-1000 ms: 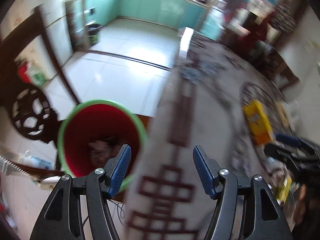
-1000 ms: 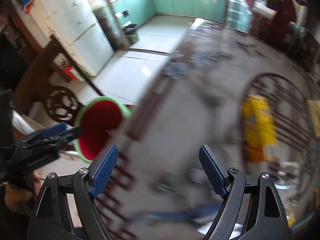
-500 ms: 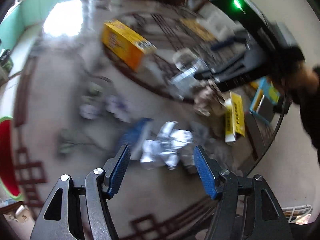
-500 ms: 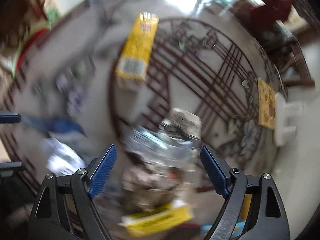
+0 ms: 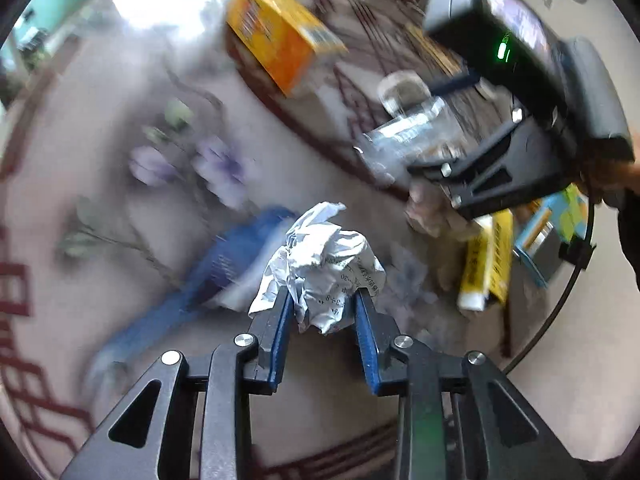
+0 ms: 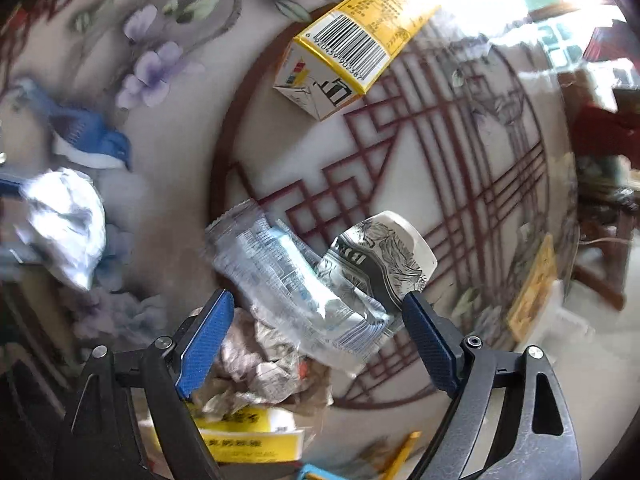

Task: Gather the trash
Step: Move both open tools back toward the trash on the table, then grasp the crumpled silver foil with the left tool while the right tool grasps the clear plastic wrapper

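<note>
My left gripper [image 5: 322, 312] has its jaws clamped on a crumpled white paper ball [image 5: 324, 264]; the blue pads [image 5: 280, 332] pinch its lower half and most of the wad sticks out past the tips. From the right wrist view the same paper ball [image 6: 64, 224] sits at far left, blurred. I cannot tell if it is lifted off the bench [image 5: 100, 128] or touching it.

My right gripper [image 6: 316, 320] has jaws wide apart, holding nothing. Between and ahead of them lies a clear plastic wrapper [image 6: 292, 276], overlapping a printed paper cup [image 6: 384, 256] lying on its side. Just below the wrapper is a brownish crumpled paper wad [image 6: 256, 356], and under that a yellow box [image 6: 248, 436]. A bigger yellow carton [image 6: 360, 36] lies well apart, farther up the bench.

Step in hand, as I judge it: secure paper on the left, line up the wrapper on the right. To do it well:
- keep the left squeeze firm, the grip is low on the wad and it could slip
- lower the right jaws over the wrapper's bunched middle, not the flat edge
- avoid catching the cup rim with the right pad, or it may roll
- close slowly, thin film slides

No bin shows in either view.
</note>
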